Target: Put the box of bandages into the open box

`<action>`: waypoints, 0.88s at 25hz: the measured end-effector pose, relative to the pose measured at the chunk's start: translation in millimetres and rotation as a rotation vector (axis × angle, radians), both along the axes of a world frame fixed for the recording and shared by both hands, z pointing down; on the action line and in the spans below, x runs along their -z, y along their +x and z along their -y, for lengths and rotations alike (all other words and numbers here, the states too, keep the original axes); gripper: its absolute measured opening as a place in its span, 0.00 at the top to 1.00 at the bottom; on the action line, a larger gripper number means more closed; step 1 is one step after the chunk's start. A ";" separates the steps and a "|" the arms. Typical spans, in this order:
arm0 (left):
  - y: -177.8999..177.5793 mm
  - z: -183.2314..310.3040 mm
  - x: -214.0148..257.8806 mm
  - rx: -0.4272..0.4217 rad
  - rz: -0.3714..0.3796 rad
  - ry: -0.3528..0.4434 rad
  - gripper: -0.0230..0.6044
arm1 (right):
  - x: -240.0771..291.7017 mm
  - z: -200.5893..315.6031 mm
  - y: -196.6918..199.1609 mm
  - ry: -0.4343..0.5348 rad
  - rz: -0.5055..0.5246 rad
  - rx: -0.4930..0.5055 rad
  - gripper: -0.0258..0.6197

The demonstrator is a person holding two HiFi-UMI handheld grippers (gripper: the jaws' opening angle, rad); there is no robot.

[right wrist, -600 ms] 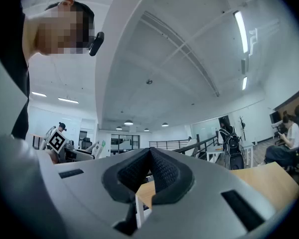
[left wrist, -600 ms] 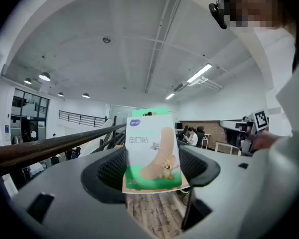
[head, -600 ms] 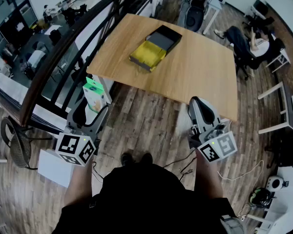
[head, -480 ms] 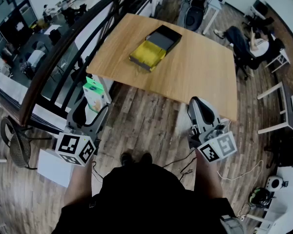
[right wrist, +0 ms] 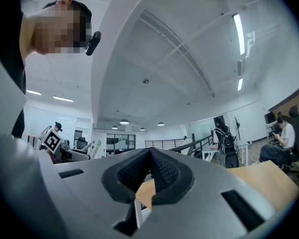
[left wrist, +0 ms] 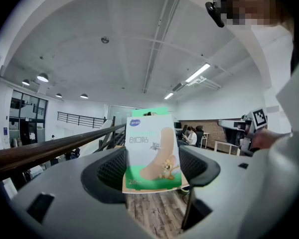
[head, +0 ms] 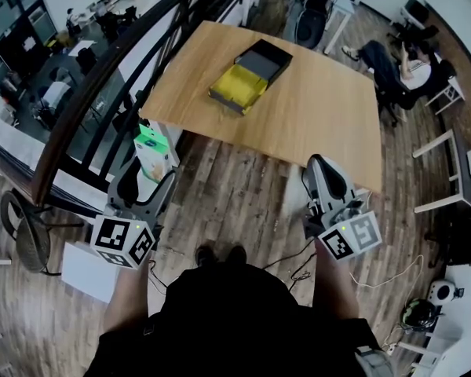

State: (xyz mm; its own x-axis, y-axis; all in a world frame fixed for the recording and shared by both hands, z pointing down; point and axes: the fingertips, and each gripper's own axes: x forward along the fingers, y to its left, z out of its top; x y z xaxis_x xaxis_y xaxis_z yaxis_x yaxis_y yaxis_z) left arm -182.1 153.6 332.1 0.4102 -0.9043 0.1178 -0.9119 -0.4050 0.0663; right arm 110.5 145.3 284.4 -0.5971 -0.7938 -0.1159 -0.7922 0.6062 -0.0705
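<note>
Nothing has visibly moved since the earlier frames. Across the upper middle of the head view stands the bench [head: 322, 108], with the open box [head: 250, 74] on its upper part. At lower left, the left gripper [head: 147, 175] has its jaws clamped on the bandage box [head: 151, 151], which is held upright over the floor, well apart from the open box. At lower right, the right gripper [head: 323, 171] has its jaws together.

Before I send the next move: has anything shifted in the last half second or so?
Nothing has visibly changed. The left gripper still clamps the box of bandages upright, short of the table. The right gripper stays shut and empty. The open box lies where it was on the table.
</note>
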 end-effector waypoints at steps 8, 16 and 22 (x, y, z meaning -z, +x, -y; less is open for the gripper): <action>-29.7 -13.9 -0.7 -0.015 -0.011 0.013 0.43 | 13.3 -15.8 -28.9 0.017 0.022 -0.002 0.91; -44.9 -20.9 -13.9 -0.035 -0.033 -0.022 0.43 | 11.4 -29.4 -58.4 -0.008 0.037 0.021 0.90; -47.0 -4.5 -25.3 -0.032 -0.024 -0.051 0.43 | -0.3 -10.2 -65.2 -0.029 0.052 0.040 0.90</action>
State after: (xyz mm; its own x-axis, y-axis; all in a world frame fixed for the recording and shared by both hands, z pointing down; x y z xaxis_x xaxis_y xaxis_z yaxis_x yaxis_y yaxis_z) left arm -229.1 158.0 357.5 0.4417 -0.8839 0.1534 -0.8966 -0.4290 0.1097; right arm 45.2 155.5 284.8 -0.6225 -0.7726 -0.1250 -0.7619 0.6348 -0.1289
